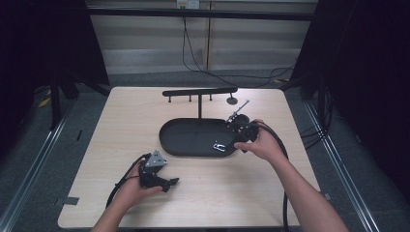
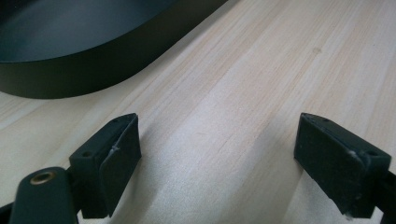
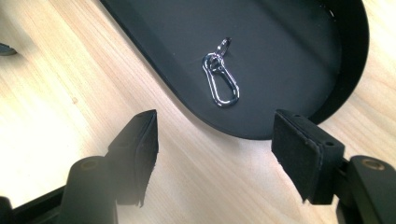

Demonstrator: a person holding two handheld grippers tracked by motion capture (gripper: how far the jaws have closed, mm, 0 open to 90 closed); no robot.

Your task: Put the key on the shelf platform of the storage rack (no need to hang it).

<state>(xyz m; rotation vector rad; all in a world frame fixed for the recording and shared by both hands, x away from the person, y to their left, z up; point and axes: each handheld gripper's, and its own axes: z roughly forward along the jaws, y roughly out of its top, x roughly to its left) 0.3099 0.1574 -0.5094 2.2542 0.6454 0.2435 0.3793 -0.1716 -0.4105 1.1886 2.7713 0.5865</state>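
Note:
A small silver carabiner clip with a little ring lies flat in the black oval tray, near its right end. My right gripper hovers open just outside the tray's rim, its jaws wide apart with nothing between them; in the high view it sits at the tray's right end. My left gripper is open over bare wood, close to the front left of the tray; in the high view it rests low on the table.
A black T-shaped stand with small pegs under its crossbar rises from the tray's back. Cables trail from both grippers. The wooden table has free room on its left and front. Dark curtains and floor cables surround it.

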